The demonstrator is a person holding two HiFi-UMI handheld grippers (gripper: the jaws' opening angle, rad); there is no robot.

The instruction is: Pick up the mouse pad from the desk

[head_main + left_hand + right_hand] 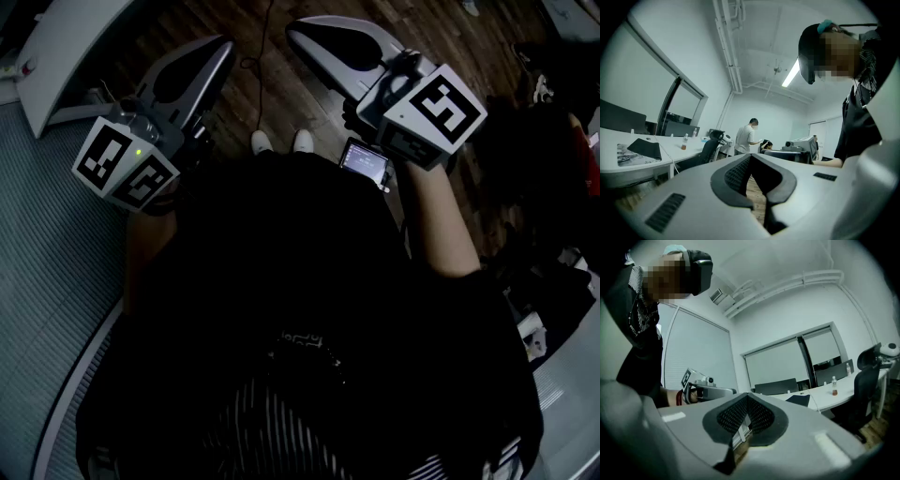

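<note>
Left claw (pixel 750 156) and right claw (pixel 747 395) were both closed and empty, away from the mouse pad (pixel 644 148).
Each claw pointed level into the room, its jaws pressed together at the tips with nothing between them. The dark mouse pad lay flat on the white table (pixel 609 136), off to the left in the left gripper view, near a small bottle (pixel 684 141). Neither claw touched it.
</note>
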